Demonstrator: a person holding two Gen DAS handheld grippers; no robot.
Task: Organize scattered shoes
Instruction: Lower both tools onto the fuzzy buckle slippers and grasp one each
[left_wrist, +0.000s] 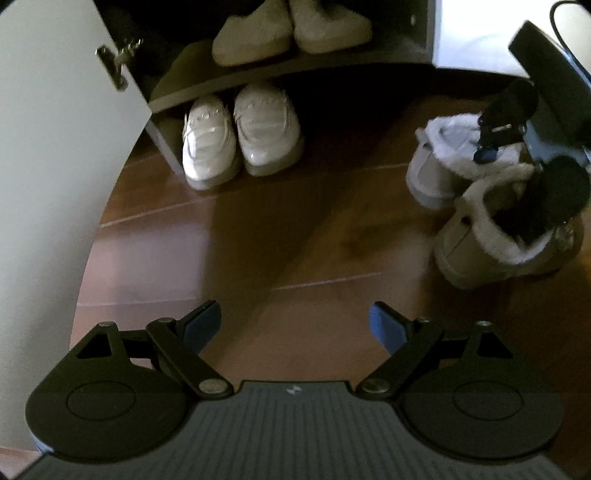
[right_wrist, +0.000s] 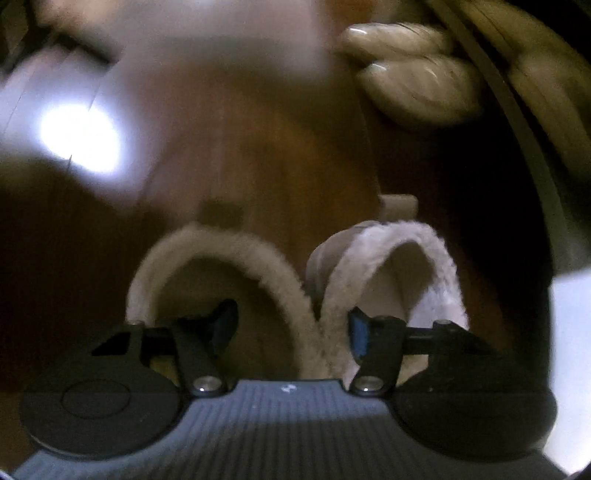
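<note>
Squinting at the right wrist view, because it's smeared with blur. My right claw (right_wrist: 293, 321) is about half closed, and each finger goes down into the mouth of a different fleece-lined boot. The left boot (right_wrist: 207, 258) and right boot (right_wrist: 388, 251) stand side by side with their fluffy cuffs touching, and those two cuffs sit between my fingers. The right pad looks like it's against the fleece. The left pad has a dark gap beside it, so I wouldn't call this a grip. The boot toes are hidden under the claw body.

My left claw (left_wrist: 295, 317) is spread wide with nothing in it, hanging over bare floor. From there the boots are off to the right, well apart from it, and the right claw covers part of them.

Further out there's a pair of glossy white loafers (left_wrist: 240, 136) tucked toes-out under the bottom shelf (left_wrist: 221, 77) of a dark shoe cabinet. On that shelf is a pale fuzzy pair (left_wrist: 288, 33), with the backs cut off by the top edge of the frame.

A white cabinet door (left_wrist: 55, 184) stands open on the left. Reddish-brown wood floor (left_wrist: 258, 240), dim room, and one bright glare spot (right_wrist: 81, 136) on the boards.
</note>
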